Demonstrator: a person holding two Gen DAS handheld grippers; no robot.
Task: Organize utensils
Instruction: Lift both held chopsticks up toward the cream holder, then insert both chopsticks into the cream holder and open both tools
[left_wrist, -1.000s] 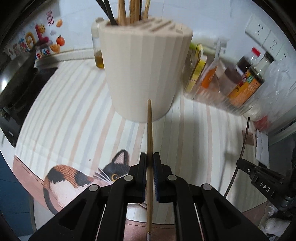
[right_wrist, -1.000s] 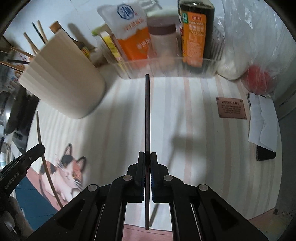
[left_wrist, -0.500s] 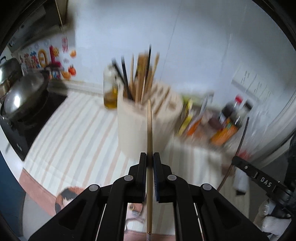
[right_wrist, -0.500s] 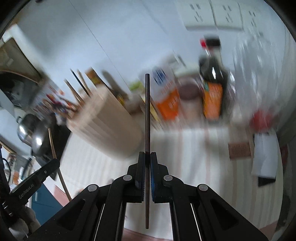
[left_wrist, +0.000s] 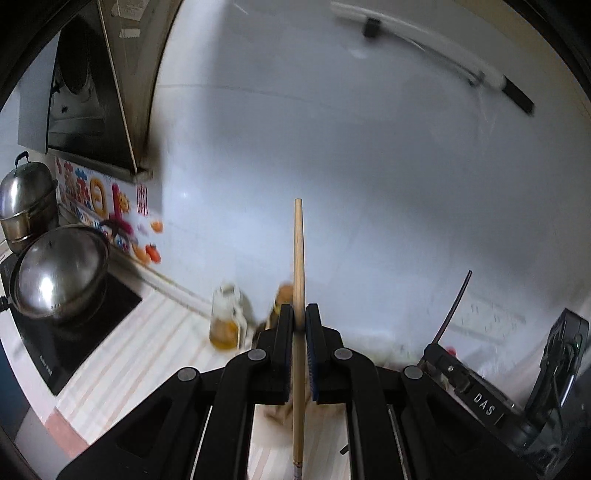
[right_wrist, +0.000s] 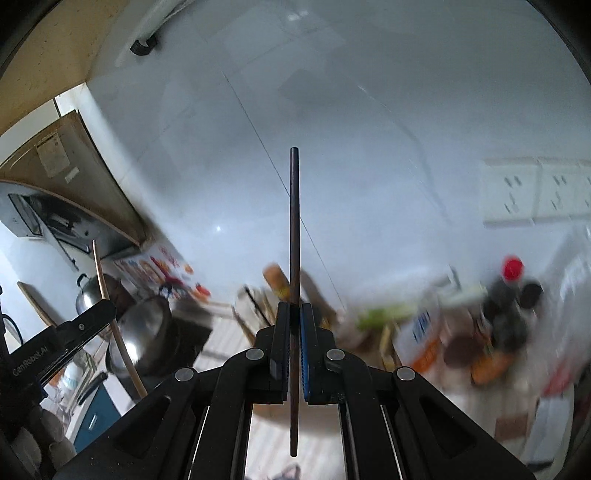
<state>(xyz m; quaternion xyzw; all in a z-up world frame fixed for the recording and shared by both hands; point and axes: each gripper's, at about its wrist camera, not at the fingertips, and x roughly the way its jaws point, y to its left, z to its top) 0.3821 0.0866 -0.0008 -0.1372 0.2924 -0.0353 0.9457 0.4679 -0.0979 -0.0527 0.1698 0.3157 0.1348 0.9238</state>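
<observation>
- The left claw (left_wrist: 299, 321) is pinching a light wooden chopstick (left_wrist: 298, 258) between its two black fingers; the stick runs straight along the claw and its tip stands free in front of the white wall.
- The right claw (right_wrist: 291, 317) is pressed on a thin dark brown chopstick (right_wrist: 294, 229) in the same manner, with the tip also in the air and touching nothing.
- Both claws point upward toward the wall, so the striped tabletop (left_wrist: 147, 343) shows only low in the left view.
- In the right view the other tool appears at the left edge with its pale stick (right_wrist: 110, 314), so the two are well apart from each other.
- A holder with sticks in it seems to be just behind the claw tips in both views, but it is blurred and mostly hidden, so I cannot tell how full it is.
- My judgement: the picking step is done for these two chopsticks, and the placing step is not yet done, because neither stick is in any holder.
- What is left, I think, is to turn each claw so the stick points down, to bring it over a free slot and to let it go.
- Whether more utensils wait on the tabletop I cannot tell from these views.
- Near the work area there is a steel pot with a lid (left_wrist: 55, 273) on a black cooktop, and a small bottle of yellow oil (left_wrist: 225, 317).
</observation>
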